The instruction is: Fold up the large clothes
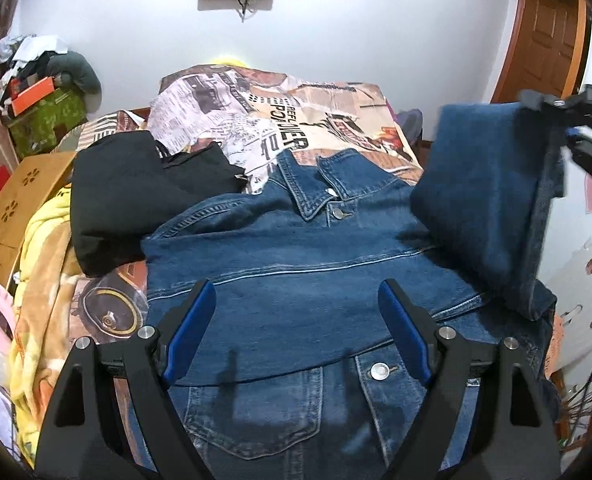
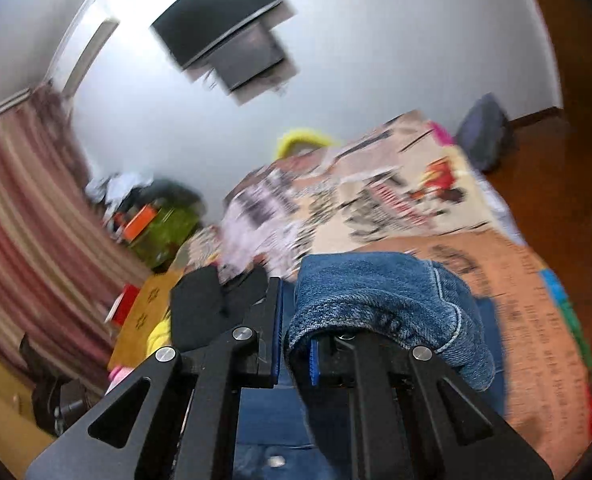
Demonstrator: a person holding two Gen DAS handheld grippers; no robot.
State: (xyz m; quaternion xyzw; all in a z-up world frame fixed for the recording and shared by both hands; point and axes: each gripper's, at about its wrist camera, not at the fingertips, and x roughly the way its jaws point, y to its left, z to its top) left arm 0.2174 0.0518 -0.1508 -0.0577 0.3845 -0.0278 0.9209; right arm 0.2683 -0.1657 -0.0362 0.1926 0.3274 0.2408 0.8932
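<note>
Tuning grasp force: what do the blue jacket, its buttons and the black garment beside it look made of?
Blue jacket: denim, matte, with a woven twill look, pale contrast stitching and faded seams. Buttons: apparently metal, with a silvery shine. Black garment: soft matte fabric, possibly knit or fleece; the weave can't be made out.

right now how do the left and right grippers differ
The left gripper stands wide open and holds nothing, while the right gripper is shut on the sleeve of the denim jacket. The left gripper hangs low over the jacket's flat body; the right gripper holds the sleeve raised off the bed. Both have black frames and blue pads.
</note>
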